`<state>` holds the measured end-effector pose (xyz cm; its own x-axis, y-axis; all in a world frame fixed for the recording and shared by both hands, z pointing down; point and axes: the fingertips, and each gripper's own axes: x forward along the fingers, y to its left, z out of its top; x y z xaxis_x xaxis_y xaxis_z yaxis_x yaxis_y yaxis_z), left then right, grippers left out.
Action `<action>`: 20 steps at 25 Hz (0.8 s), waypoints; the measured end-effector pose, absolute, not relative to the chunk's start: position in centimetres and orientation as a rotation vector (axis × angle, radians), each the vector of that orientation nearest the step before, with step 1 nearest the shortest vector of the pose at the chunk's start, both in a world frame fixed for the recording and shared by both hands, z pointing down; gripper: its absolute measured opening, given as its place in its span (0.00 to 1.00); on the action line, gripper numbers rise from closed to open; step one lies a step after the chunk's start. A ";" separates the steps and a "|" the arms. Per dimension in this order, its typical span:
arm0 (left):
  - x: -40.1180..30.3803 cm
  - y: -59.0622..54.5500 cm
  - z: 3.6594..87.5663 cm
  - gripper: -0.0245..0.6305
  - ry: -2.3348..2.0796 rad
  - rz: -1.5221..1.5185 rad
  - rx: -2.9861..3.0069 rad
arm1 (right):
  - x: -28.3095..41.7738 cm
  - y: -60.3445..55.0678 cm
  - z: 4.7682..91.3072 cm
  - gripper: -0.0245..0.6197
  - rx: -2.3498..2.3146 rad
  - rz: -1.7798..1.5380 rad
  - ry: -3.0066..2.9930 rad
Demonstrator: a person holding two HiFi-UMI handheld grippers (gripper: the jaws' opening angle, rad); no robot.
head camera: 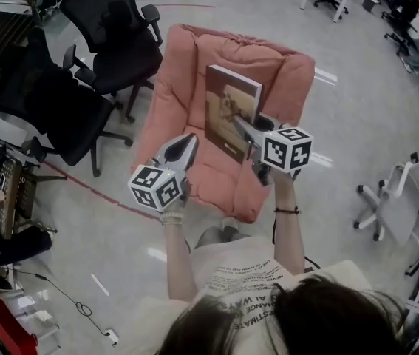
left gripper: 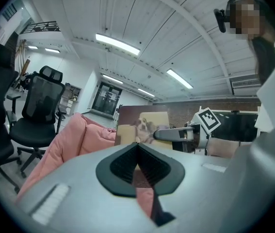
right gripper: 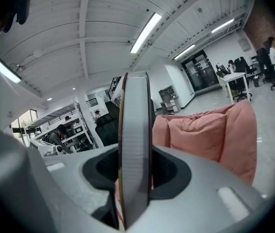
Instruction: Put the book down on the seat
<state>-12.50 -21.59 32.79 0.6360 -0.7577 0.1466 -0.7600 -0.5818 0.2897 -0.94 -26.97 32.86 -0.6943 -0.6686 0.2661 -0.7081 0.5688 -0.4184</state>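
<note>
Your right gripper (head camera: 242, 128) clamps the book (head camera: 231, 109) by its near edge, upright over the pink seat (head camera: 179, 80), while your left gripper (head camera: 188, 143) hangs just left of it, jaws together on nothing.

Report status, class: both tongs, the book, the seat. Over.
Left tongs shut, empty. Right tongs shut on book, held upright over pink seat, not yet down. Nothing visible in the way.

Book (head camera: 231, 109) above the armchair (head camera: 187, 80) — seemingly clear of it — in right gripper (head camera: 244, 130), left gripper (head camera: 187, 145) beside, office chairs (head camera: 113, 35) leftward
</note>
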 end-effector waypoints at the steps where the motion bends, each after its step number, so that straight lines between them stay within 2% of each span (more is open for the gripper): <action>1: -12.6 -22.0 33.0 0.04 -1.215 0.014 2.529 | -1.2 -27.4 33.1 0.27 1.189 0.783 -2.710; 20: -16.1 -30.8 40.9 0.04 -1.077 0.085 2.377 | -6.0 -36.0 41.9 0.27 1.185 1.017 -2.600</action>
